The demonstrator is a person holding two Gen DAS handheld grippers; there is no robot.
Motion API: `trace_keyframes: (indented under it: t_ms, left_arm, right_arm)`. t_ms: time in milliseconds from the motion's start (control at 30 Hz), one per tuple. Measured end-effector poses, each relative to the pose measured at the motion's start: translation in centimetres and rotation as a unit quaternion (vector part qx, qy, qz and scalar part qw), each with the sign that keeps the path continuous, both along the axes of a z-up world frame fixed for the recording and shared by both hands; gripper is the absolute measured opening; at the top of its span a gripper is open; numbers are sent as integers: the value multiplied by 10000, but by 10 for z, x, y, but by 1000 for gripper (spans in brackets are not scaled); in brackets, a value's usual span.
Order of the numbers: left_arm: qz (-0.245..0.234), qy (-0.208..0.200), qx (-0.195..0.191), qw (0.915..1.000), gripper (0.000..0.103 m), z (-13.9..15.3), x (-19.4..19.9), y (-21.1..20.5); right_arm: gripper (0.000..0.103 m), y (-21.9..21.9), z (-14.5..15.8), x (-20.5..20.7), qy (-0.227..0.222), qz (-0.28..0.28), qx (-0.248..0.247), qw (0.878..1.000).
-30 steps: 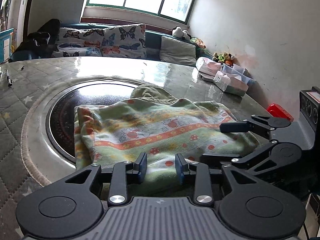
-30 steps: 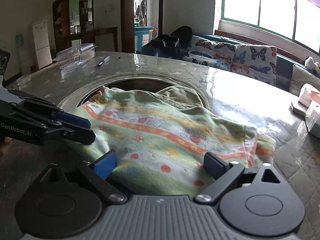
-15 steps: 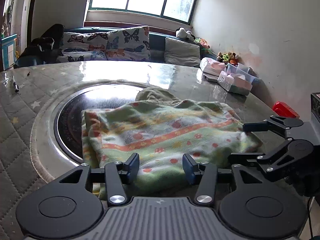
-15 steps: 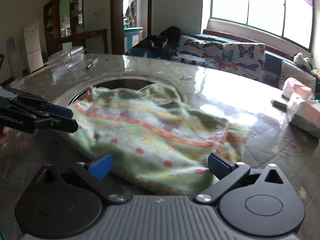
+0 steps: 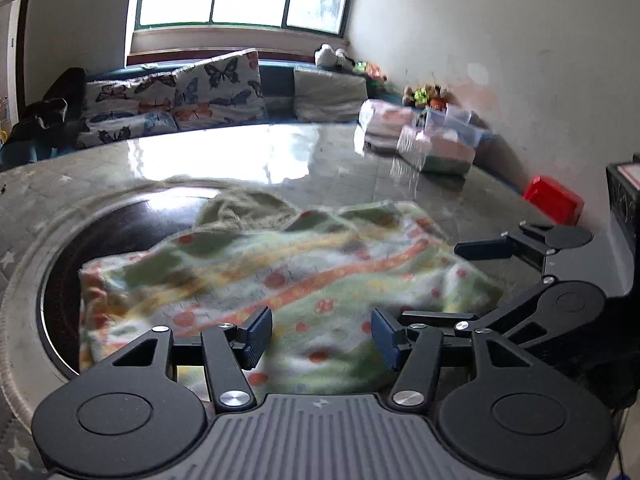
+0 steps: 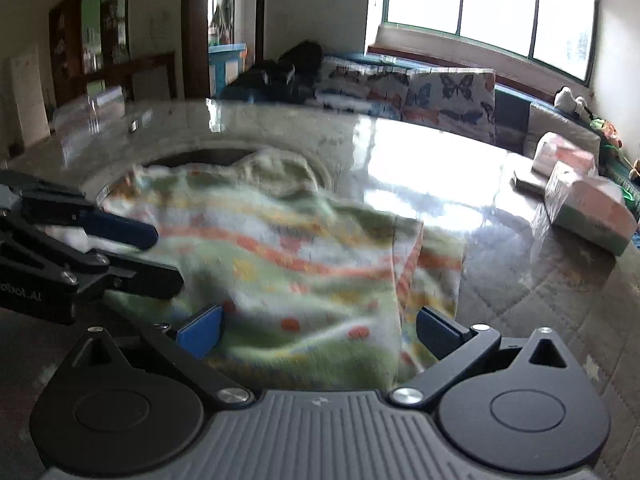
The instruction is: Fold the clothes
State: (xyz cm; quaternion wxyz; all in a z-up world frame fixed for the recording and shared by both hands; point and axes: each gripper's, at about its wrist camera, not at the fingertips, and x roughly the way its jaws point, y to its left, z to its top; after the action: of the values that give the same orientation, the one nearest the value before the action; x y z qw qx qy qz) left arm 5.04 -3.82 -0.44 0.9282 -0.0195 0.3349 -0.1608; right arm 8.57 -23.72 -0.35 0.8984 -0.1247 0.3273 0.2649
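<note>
A green garment with orange stripes and red flower prints (image 5: 280,276) lies folded on the round table, partly over the dark round inset (image 5: 120,236). It also shows in the right wrist view (image 6: 304,248). An olive piece of cloth (image 5: 244,208) sticks out at its far edge. My left gripper (image 5: 320,336) is open and empty over the garment's near edge. My right gripper (image 6: 320,332) is open and empty over the near right part. The right gripper shows at the right in the left wrist view (image 5: 532,272); the left gripper shows at the left in the right wrist view (image 6: 100,248).
Plastic-wrapped boxes (image 5: 424,140) and a red box (image 5: 554,200) sit at the table's far right by the wall. A sofa with butterfly cushions (image 5: 180,96) stands behind the table. The boxes also show at the right in the right wrist view (image 6: 580,192).
My left gripper's jaws have opened wider. Both grippers have pulled back a little from the garment and both views have tilted; the garment lies where it was.
</note>
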Motion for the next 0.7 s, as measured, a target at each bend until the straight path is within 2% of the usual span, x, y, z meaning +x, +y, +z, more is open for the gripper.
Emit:
trace_keyframes:
  t_ms: [267, 533, 700]
  left_arm:
    - [-64, -45, 183, 9998, 59, -6, -2, -4]
    - [-60, -58, 192, 9998, 61, -7, -3, -5]
    - [-67, -61, 203, 9998, 62, -7, -3, -3]
  right_arm:
    - [103, -16, 3, -5, -100, -169, -119, 9997]
    - [103, -59, 4, -4, -129, -800, -209, 9965]
    - [103, -63, 9, -8, -216, -820, -261, 9961]
